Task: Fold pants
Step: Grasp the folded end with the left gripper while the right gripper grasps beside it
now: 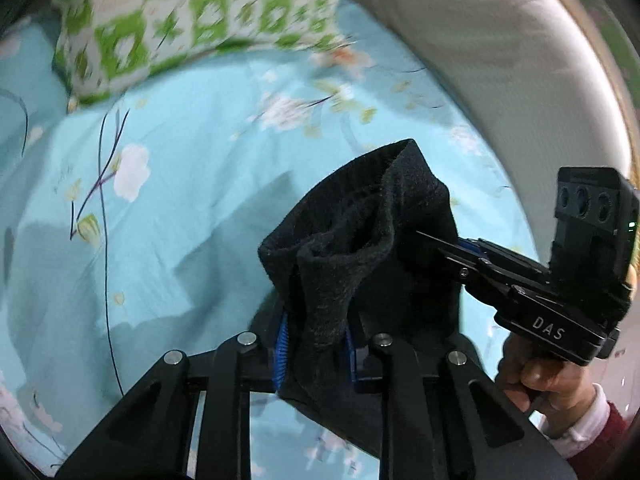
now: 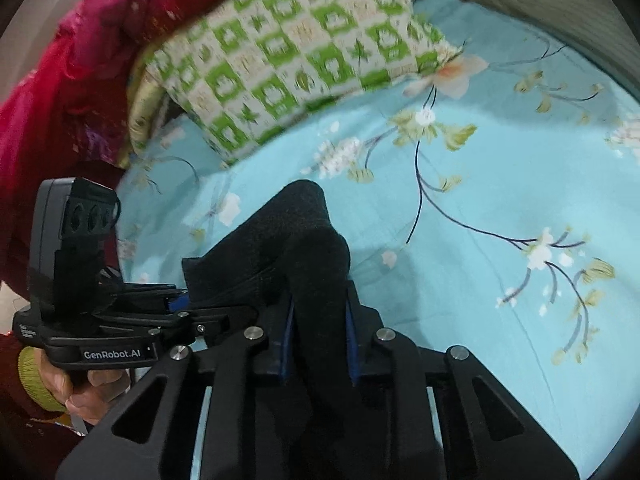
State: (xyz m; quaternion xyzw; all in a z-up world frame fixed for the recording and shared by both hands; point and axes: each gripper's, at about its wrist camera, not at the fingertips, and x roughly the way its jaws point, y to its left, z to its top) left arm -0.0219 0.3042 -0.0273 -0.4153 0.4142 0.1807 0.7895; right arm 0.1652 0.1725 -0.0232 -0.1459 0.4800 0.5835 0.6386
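The black pants (image 1: 360, 240) hang bunched in the air above the bed, held by both grippers. My left gripper (image 1: 316, 344) is shut on a fold of the black cloth, which sticks up between its blue pads. My right gripper (image 1: 452, 252) shows at the right of the left wrist view, also clamped on the cloth. In the right wrist view my right gripper (image 2: 320, 320) is shut on the pants (image 2: 288, 240), and my left gripper (image 2: 188, 304) grips the same cloth from the left.
A light blue floral bedsheet (image 1: 180, 180) covers the bed below and also fills the right wrist view (image 2: 480, 200). A green and white checked pillow (image 1: 180, 20) lies at the head, also in the right wrist view (image 2: 300, 52). A red blanket (image 2: 60, 80) lies at far left.
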